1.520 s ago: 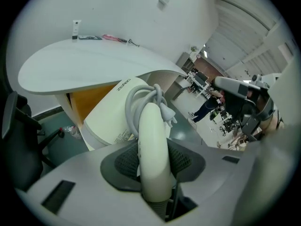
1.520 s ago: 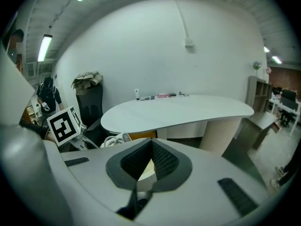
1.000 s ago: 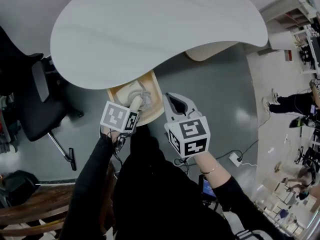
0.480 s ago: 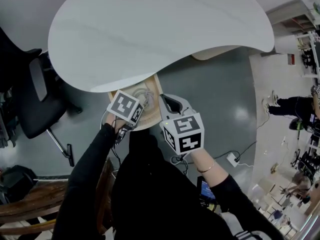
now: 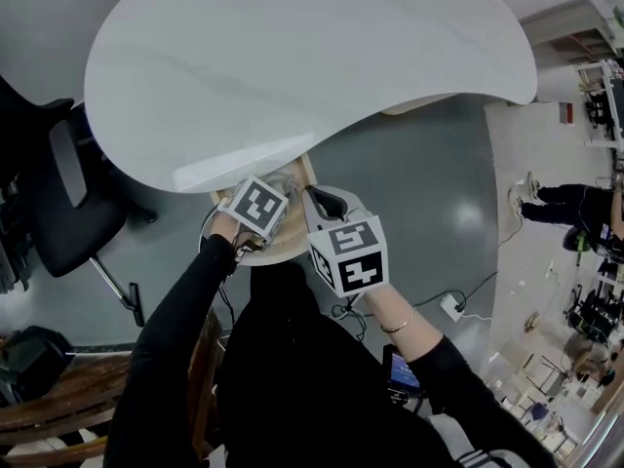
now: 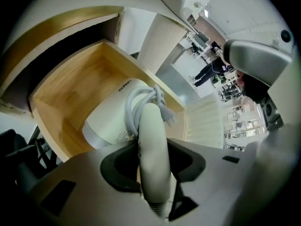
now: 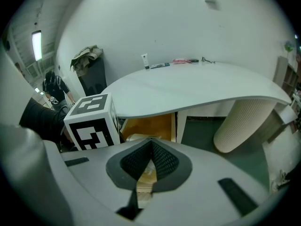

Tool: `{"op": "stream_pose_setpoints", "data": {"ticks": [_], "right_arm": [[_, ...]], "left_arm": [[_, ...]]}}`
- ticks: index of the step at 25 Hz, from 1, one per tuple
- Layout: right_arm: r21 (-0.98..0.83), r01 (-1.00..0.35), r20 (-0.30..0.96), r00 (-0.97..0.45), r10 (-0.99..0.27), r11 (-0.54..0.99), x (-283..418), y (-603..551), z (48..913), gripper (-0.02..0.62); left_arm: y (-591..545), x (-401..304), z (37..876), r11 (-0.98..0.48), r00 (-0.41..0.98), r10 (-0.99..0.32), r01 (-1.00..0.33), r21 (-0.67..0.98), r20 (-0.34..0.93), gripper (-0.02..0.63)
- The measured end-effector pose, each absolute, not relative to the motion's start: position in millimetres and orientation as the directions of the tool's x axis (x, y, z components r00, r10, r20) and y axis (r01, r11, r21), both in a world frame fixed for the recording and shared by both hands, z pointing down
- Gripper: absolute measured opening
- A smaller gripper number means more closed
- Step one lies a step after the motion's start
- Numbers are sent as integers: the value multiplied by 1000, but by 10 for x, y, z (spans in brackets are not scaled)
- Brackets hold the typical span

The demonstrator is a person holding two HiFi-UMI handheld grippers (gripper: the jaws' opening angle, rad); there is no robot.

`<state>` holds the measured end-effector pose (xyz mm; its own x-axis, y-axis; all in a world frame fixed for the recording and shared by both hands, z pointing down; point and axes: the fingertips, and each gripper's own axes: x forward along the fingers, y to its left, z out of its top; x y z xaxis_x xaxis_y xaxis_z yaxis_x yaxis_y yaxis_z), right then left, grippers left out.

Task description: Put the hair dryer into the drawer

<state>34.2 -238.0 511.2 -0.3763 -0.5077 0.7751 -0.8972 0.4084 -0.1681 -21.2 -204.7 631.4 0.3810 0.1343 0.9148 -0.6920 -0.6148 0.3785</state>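
Observation:
The white hair dryer (image 6: 115,121), its cord wound round it, hangs with its body just over the floor of the open wooden drawer (image 6: 61,91). My left gripper (image 6: 153,166) is shut on the dryer's handle (image 6: 153,140). In the head view the left gripper (image 5: 259,208) sits over the drawer (image 5: 304,170) under the table edge, and only a bit of the dryer (image 5: 284,179) shows. My right gripper (image 5: 327,203) is close beside it on the right. Its jaws (image 7: 151,144) meet at the tips, holding nothing, and point at the drawer (image 7: 157,125).
The white curved table (image 5: 292,57) overhangs the drawer; its ribbed pedestal (image 7: 240,121) stands to the right. A black office chair (image 5: 68,193) is at left, a wooden chair (image 5: 58,398) behind. A power strip (image 5: 450,308) lies on the floor. A person (image 5: 561,203) stands far right.
Both grippers have moved forward and down towards the drawer. The hair dryer has sunk into the drawer and is now mostly hidden under the left gripper's cube in the head view.

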Motion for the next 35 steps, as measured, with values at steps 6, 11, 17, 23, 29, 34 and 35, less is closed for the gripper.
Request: {"op": "stream_pose_setpoints", "data": {"ticks": [6, 11, 17, 23, 29, 34, 35], "right_arm": [[-178, -902, 791, -368, -489, 393, 314, -2419, 5224, 2], [-178, -906, 796, -362, -486, 384, 316, -2477, 5260, 2], [-175, -913, 804, -348, -482, 368, 349, -2486, 5342, 2], [-189, -916, 818, -347, -460, 355, 375, -2448, 5400, 2], [-192, -917, 828, -342, -443, 349, 374, -2403, 5455, 2], [-189, -919, 831, -338, -442, 347, 379, -2382, 5466, 2], [-189, -919, 831, -338, -442, 347, 382, -2381, 5467, 2]], "left_arm": [[-2112, -86, 6338, -678, 384, 104, -648, 348, 917, 160], [-2199, -44, 6384, -753, 355, 67, -595, 281, 932, 160], [-2257, -19, 6415, -808, 368, 29, -539, 238, 929, 160], [-2348, -96, 6430, -868, 330, -21, -474, 146, 944, 160], [-2381, -141, 6461, -899, 318, -60, -429, 87, 946, 160], [-2289, -155, 6538, -904, 321, -36, -414, 106, 947, 160], [-2262, -160, 6573, -902, 315, -24, -415, 115, 949, 160]]}}
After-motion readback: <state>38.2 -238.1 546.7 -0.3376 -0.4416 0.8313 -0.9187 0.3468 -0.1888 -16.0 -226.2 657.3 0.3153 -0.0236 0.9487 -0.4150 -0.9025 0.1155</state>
